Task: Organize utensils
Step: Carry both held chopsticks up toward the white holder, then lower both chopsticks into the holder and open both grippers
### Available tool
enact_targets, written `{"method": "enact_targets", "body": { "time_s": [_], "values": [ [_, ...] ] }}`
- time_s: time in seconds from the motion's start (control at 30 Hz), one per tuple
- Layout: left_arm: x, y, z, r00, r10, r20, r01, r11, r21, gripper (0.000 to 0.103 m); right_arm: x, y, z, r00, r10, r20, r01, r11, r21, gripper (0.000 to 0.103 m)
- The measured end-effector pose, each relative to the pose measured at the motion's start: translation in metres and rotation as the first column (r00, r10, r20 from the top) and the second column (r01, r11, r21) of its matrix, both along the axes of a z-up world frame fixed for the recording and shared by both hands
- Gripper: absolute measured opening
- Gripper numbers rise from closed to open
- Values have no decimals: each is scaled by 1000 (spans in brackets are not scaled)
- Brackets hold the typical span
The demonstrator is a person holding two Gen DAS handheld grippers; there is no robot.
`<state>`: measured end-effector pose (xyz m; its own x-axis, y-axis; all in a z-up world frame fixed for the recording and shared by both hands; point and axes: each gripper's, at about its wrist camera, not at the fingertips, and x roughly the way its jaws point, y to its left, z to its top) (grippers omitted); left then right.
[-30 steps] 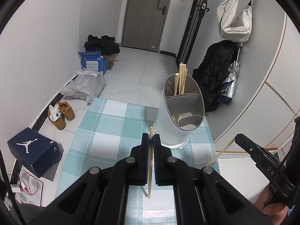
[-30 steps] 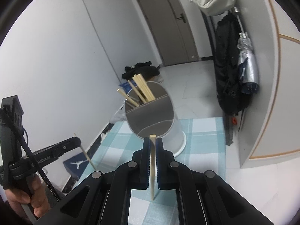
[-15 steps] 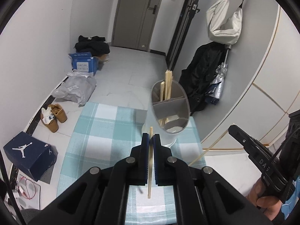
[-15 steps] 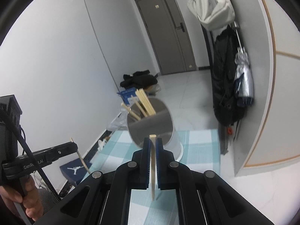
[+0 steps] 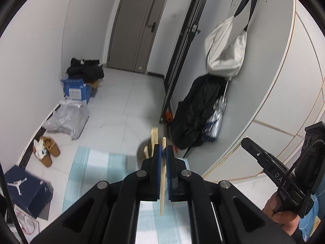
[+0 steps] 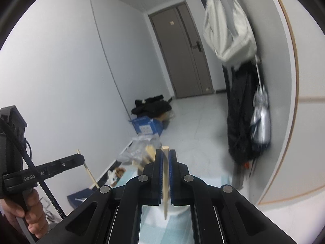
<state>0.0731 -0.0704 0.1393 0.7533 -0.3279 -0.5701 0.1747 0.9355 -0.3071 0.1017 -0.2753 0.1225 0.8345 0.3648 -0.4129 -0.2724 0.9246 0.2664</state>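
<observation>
1. The left black two-finger gripper [image 5: 162, 152] is clamping a pale wooden chopstick [image 5: 163, 174] at the centre bottom of the left wrist view; the stick is standing near upright between the blue pads, with both ends sticking out.
2. The right black two-finger gripper [image 6: 165, 158] is likewise clamping a second pale wooden chopstick [image 6: 166, 181] at the centre bottom of the right wrist view.
3. Change against a second ago: both grippers are rising. The white compartmented utensil holder [image 5: 142, 152] is sliding from mid-frame down behind the left fingers, leaving only its rim and the chopsticks already stored [image 5: 154, 140] showing.
4. The teal-and-white checked tablecloth [image 5: 91, 168] is shrinking toward the lower edge.
5. Judgement: both sticks are being lifted high enough to clear the holder's rim; dropping them into its chopstick compartment is probably coming next. Neither is in yet.
</observation>
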Motion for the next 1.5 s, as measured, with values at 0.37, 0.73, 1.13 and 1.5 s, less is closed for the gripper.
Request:
{"method": "enact_targets", "body": {
  "time_s": [0.37,0.73,1.13,1.5],
  "values": [
    [50,8,34,996,65,56,-59,993,-103,1,63,7,67,995,2,100,0,1000,-20,5],
    [88,10,-5,994,99,34,-95,989,-109,1,125,28,43,999,43,30,-42,998,-50,5],
    [99,5,-15,998,46,53,-42,997,-72,1,149,46,-1,992,118,-38,-123,983,-137,5],
    [110,-2,-16,998,23,56,-20,998,-56,1,143,52,-10,991,130,-34,-134,976,-170,1]
  ]
}}
